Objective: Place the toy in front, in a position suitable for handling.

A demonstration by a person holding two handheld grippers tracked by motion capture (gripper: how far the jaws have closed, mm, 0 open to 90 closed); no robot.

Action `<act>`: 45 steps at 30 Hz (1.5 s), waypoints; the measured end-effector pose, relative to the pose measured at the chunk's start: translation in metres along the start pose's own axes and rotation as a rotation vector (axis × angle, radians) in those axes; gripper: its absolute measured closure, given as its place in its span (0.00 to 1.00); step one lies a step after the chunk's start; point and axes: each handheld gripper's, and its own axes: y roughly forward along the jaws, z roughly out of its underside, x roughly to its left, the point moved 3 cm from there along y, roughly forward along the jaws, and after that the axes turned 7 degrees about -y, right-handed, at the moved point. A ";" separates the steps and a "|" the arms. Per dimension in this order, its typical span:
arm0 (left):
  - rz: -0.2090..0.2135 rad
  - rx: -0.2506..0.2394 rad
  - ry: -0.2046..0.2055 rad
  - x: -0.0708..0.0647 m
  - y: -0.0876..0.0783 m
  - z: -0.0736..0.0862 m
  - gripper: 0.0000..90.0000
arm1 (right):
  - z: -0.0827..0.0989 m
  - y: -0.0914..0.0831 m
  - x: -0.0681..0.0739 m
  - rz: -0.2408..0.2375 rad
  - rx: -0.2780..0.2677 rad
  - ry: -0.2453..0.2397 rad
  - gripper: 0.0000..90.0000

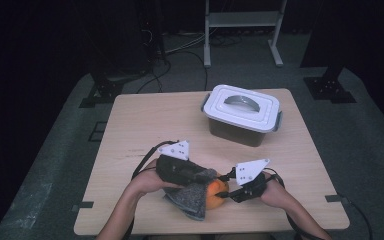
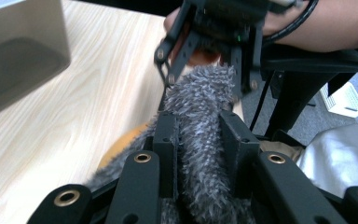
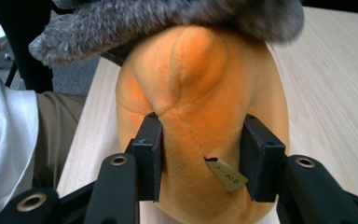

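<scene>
Orange plush toy (image 3: pixel 200 116), soft, seamed, w/ fuzzy grey cloth (image 2: pixel 200 121) on top.

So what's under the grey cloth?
An orange plush toy: the grey cloth drapes over its top, and the right gripper pinches its lower part. The left gripper clamps the cloth. The toy's covered top is hidden.

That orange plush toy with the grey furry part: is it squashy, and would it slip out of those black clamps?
The orange plush toy probably squashes easily: the right gripper dents its sides. Its grey furry part looks floppy, bunched inside the left gripper. Slipping seems unlikely, since the fabric looks matte and soft.
</scene>
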 end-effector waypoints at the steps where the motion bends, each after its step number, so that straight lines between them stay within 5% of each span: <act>1: -0.001 0.007 0.004 -0.001 0.002 -0.001 0.78 | -0.001 0.001 0.001 0.002 0.003 -0.008 0.61; 18: -0.064 -0.005 -0.084 0.018 -0.019 0.028 0.77 | 0.023 -0.017 -0.009 0.003 -0.025 0.047 0.63; 24: -0.065 0.001 -0.084 0.018 -0.012 0.026 0.77 | 0.017 -0.016 -0.014 0.004 0.002 0.171 0.37; 30: -0.026 -0.014 -0.076 0.015 -0.001 0.020 0.77 | 0.001 -0.018 -0.003 0.007 -0.036 0.170 0.26; 33: -0.020 -0.009 -0.066 0.013 0.005 0.015 0.77 | -0.007 -0.014 0.001 0.020 -0.026 0.147 0.27; 38: -0.015 -0.016 -0.067 0.014 0.000 0.016 0.77 | 0.000 -0.017 -0.002 0.025 0.002 0.103 0.53; 45: -0.035 -0.008 -0.102 0.020 -0.006 0.032 0.76 | 0.017 -0.030 -0.013 0.044 0.001 0.140 0.58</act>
